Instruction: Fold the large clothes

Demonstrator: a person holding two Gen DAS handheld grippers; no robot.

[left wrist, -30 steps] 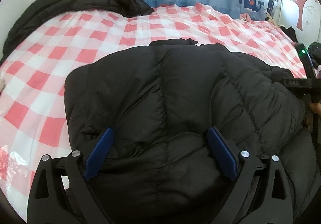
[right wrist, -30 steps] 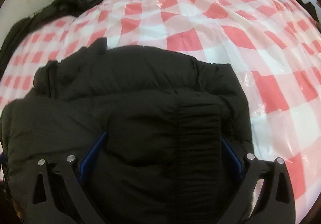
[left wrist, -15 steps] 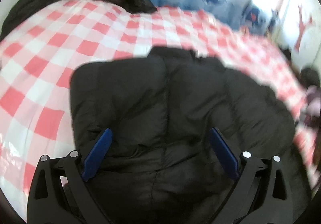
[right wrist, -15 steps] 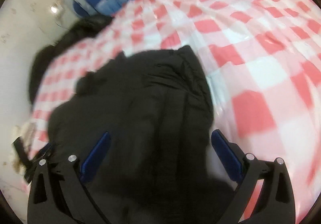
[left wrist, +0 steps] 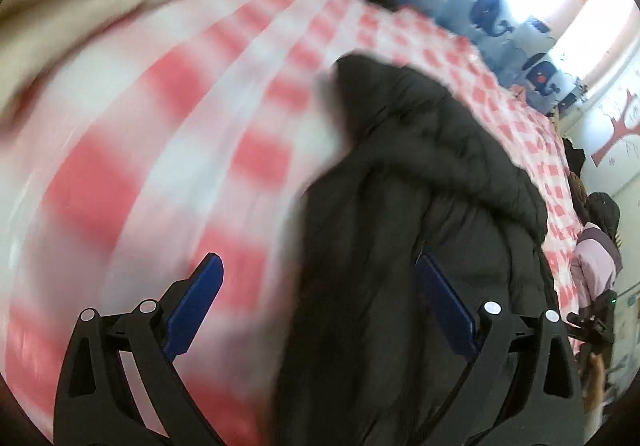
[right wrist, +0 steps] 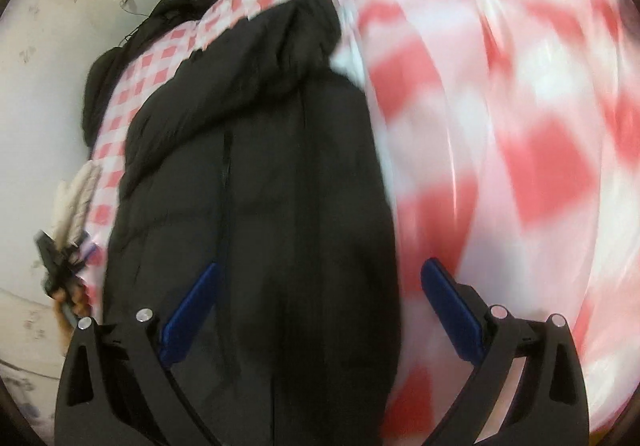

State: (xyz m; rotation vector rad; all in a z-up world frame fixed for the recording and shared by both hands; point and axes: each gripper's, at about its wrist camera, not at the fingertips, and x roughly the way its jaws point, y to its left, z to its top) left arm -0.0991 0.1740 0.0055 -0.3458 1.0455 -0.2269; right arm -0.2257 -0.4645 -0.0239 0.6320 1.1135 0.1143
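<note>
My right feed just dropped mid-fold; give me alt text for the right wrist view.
A black puffer jacket lies bunched lengthwise on a red-and-white checked sheet, filling the left and centre of the view. The right hand-held gripper is open, its blue fingers straddling the jacket's near end. The sheet is motion-blurred.
</note>
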